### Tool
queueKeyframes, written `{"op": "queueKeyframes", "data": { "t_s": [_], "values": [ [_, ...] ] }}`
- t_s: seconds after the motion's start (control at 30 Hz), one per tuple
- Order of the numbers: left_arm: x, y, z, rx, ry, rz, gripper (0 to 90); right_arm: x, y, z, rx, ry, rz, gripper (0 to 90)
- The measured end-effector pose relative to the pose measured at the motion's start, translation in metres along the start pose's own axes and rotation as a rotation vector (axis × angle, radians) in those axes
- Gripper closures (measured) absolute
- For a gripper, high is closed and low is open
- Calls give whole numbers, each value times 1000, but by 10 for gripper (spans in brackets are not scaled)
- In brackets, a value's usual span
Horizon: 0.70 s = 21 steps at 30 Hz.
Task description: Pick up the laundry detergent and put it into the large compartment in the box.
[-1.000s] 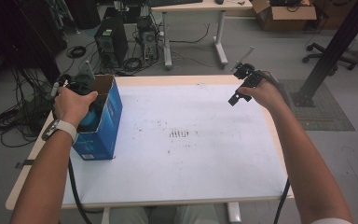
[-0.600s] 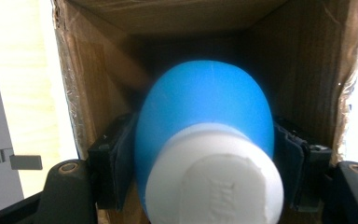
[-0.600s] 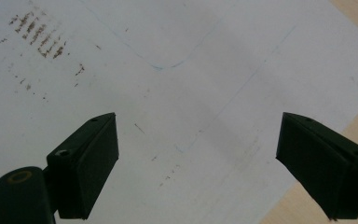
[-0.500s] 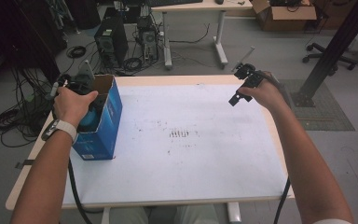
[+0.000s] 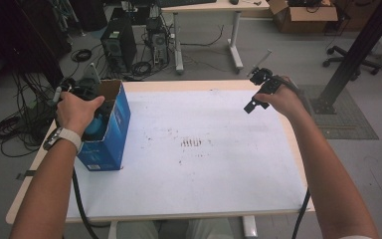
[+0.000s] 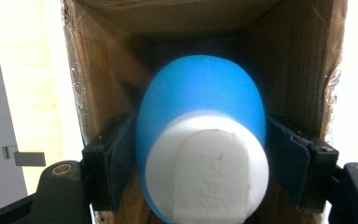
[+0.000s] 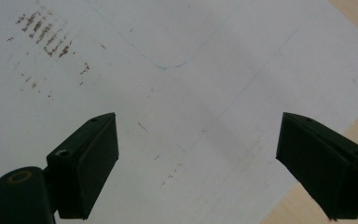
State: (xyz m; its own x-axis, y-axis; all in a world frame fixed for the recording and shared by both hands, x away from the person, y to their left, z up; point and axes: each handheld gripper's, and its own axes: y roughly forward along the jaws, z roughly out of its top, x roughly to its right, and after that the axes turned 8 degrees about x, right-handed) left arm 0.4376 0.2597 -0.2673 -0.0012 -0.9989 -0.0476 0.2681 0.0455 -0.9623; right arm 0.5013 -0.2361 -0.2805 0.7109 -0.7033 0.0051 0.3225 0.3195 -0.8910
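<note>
A blue bottle [image 6: 200,88] with a white cap [image 6: 207,172] sits inside an open cardboard box [image 5: 110,130] that is blue outside and stands at the table's left edge. My left gripper [image 6: 200,154] reaches into the box from above and is shut on the bottle, one jaw pad on each side of it. In the high view the left hand covers most of the left gripper [image 5: 98,115], and a bit of the bottle [image 5: 96,129] shows below it. My right gripper [image 5: 256,97] hovers open over the table's far right, nothing between its jaws [image 7: 198,163].
The white tabletop [image 5: 204,189] carries a patch of brown marks [image 5: 194,143] near its middle, also visible under the right gripper [image 7: 44,32]. Computer towers [image 5: 120,47], cables and another desk stand on the floor beyond the far edge.
</note>
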Motion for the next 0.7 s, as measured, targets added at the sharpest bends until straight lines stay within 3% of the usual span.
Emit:
{"op": "queueKeyframes", "data": {
  "t_s": [0.7],
  "values": [
    [2, -16, -1, 12, 2, -14, 213, -2, -3, -1, 4, 1, 3, 127]
  ]
}}
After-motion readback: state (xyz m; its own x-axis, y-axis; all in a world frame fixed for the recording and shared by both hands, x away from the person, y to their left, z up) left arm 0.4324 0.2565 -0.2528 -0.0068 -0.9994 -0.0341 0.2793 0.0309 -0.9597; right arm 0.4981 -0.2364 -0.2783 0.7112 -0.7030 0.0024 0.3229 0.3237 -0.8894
